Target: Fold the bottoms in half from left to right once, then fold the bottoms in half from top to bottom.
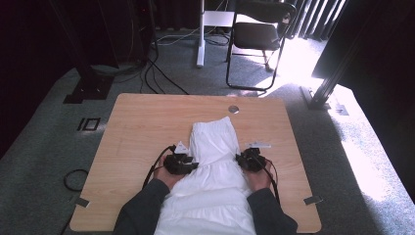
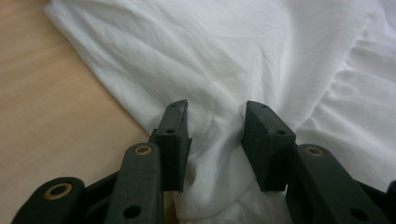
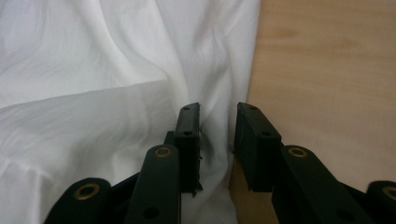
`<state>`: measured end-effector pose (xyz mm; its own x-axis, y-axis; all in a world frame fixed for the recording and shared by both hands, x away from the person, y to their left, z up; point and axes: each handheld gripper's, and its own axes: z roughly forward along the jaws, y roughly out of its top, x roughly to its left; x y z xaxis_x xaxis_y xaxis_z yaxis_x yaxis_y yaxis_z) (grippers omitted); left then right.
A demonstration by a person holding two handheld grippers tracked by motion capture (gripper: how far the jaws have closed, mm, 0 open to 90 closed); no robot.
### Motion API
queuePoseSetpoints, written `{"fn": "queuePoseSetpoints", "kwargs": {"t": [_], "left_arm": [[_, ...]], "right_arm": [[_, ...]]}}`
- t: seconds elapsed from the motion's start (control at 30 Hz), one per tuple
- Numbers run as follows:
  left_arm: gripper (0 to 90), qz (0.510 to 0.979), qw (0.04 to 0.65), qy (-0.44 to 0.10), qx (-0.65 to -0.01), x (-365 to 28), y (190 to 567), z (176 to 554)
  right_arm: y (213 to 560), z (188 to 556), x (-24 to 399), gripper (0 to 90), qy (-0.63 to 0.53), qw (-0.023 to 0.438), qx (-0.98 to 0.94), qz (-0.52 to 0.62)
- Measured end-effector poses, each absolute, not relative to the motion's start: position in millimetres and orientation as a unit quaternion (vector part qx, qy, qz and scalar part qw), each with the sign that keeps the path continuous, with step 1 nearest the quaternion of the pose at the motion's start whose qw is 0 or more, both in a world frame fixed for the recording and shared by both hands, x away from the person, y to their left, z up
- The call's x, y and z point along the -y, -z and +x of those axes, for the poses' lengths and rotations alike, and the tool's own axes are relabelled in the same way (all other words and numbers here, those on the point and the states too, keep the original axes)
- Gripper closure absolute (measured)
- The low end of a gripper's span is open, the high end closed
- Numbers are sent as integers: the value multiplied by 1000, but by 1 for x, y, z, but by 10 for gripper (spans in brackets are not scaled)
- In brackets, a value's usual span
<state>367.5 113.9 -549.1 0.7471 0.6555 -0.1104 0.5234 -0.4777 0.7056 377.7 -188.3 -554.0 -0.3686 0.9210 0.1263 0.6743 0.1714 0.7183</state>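
Nearest the high camera, two dark grey sleeves [image 1: 147, 208] come in over the near edge of the light wooden table [image 1: 132, 127], one on each side of a white crumpled cloth garment [image 1: 213, 166] that runs from that near edge up the middle of the tabletop.

At the garment's left edge, about halfway along its length, sits the left gripper [image 1: 188, 164]. In the left gripper view, the left gripper [image 2: 215, 135] has its black jaws apart, with a raised fold of the white cloth [image 2: 224, 70] bunched between them; whether the pads press on that fold I cannot tell.

At the garment's right edge, level with the other tool, sits the right gripper [image 1: 243, 160]. In the right gripper view, the right gripper [image 3: 217, 140] has its jaws parted around the cloth's hem [image 3: 140, 93], bare wood [image 3: 327, 70] beyond; a firm pinch cannot be confirmed.

Beyond the garment's far end, a small round grey disc [image 1: 233, 108] is set in the table.
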Motion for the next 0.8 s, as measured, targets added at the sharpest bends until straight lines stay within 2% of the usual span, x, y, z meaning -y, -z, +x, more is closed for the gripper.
{"fn": "queuePoseSetpoints", "kwargs": {"t": [0.13,0.4,0.5,0.53,0.63,0.8], "left_arm": [[614,854,387,-83,-337,-117,551,345],[615,852,397,-81,-332,-119,554,327],[592,846,400,-32,-352,-124,550,335],[553,843,400,-28,-357,-125,548,339],[476,832,414,-39,-367,-131,535,352],[437,818,422,-70,-384,-127,520,383]], "right_arm": [[555,345,186,702,-349,190,-762,511],[559,330,187,701,-364,192,-754,512],[558,331,188,700,-364,189,-754,513],[558,331,188,701,-365,188,-754,513],[558,331,188,701,-366,187,-753,514],[558,331,188,701,-366,186,-754,513]]}}
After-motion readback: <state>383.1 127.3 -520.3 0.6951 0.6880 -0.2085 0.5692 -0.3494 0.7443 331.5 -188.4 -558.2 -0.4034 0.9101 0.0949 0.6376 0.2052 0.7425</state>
